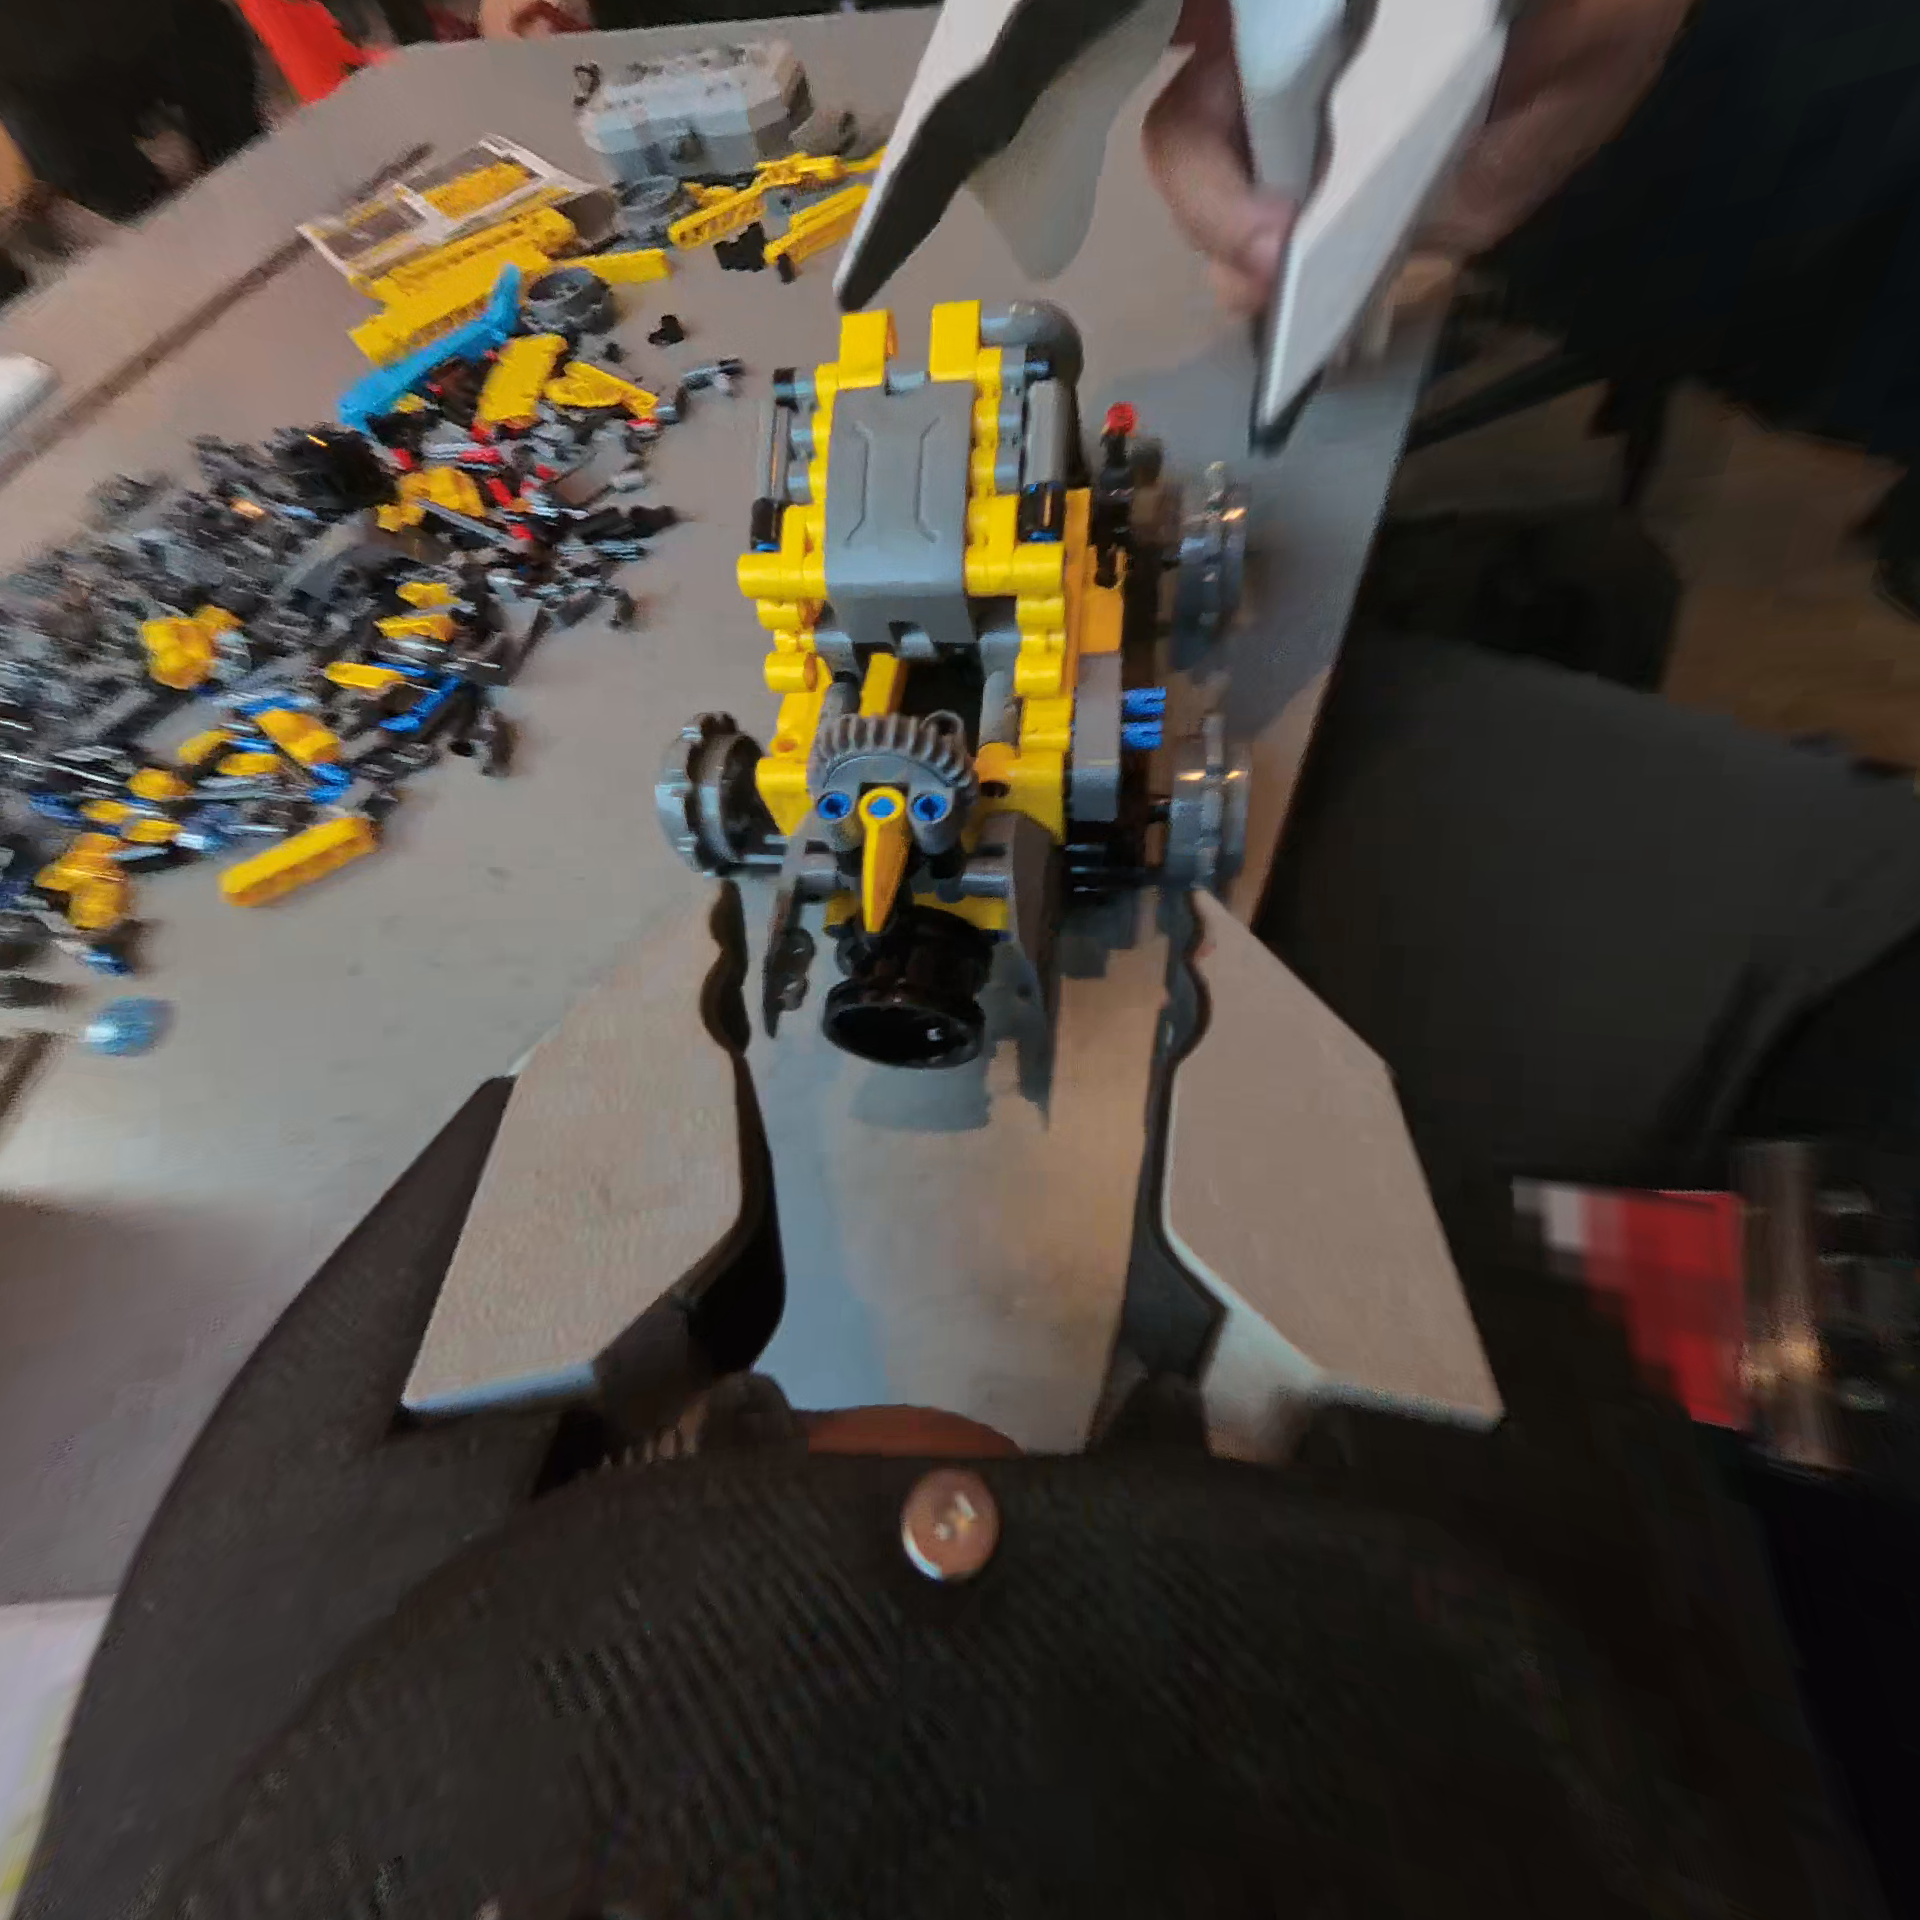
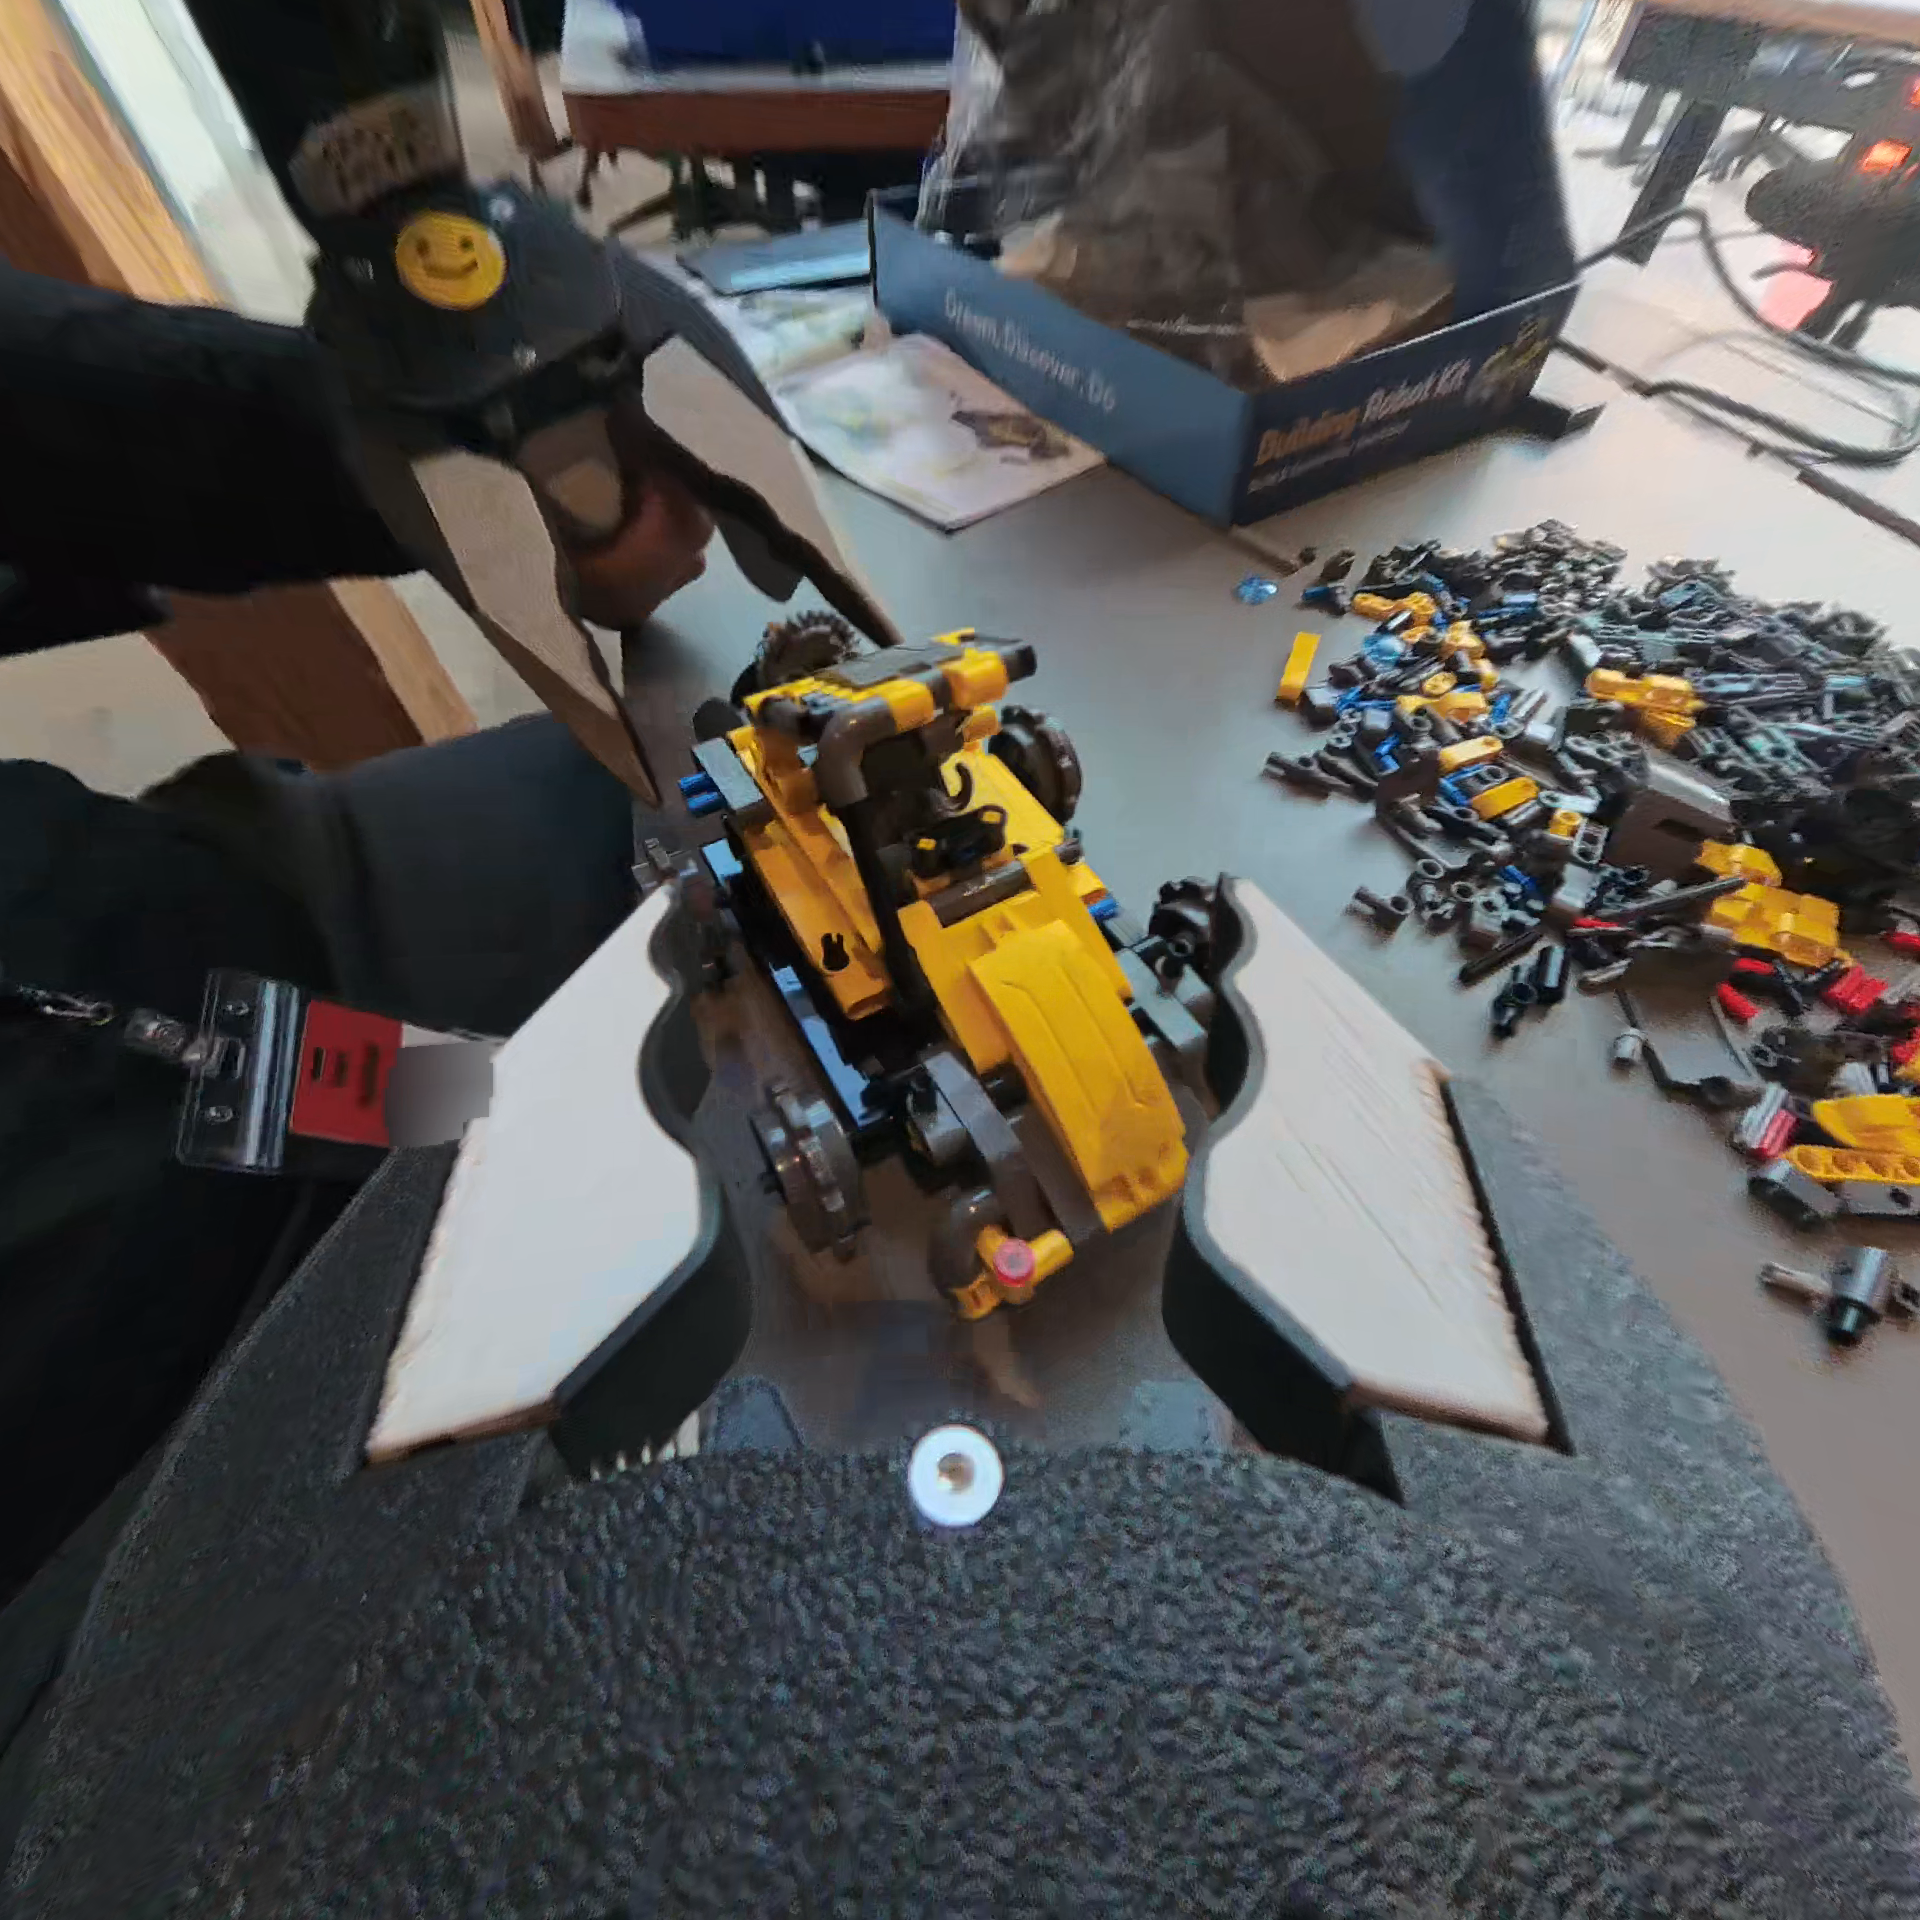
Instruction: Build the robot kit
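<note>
Standing on a grey table (image 1: 436,1039) near its edge, a half-built yellow and grey brick vehicle (image 1: 925,644) was seen from both wrist cameras. In the left wrist view, the left gripper (image 1: 961,914) was shown with its fingers spread wide, one tip at each side of the near end of the model. A black wheel hub (image 1: 904,1013) and a grey toothed gear (image 1: 891,769) with a yellow pin lay in the gap between the fingers; whether the tips touched the model could not be told. The right gripper (image 1: 1049,353) was seen beyond the far end of the model, held by a hand and blurred.

In the right wrist view, the right gripper (image 2: 940,914) was likewise shown spread wide, the vehicle (image 2: 935,935) lying tilted between the fingers, its yellow curved hood (image 2: 1070,1060) nearest the camera. The fingertips were placed close beside the wheels on either side, with contact unclear. The left gripper (image 2: 769,717), also spread apart, was seen at the model's far end, carried by a dark-gloved hand (image 2: 208,447).

A scattered pile of loose bricks (image 2: 1621,821), black, yellow, blue and red, was spread on the table well to one side of the model. A dark blue cardboard box (image 2: 1226,416) and an open booklet (image 2: 925,426) were set farther back.
</note>
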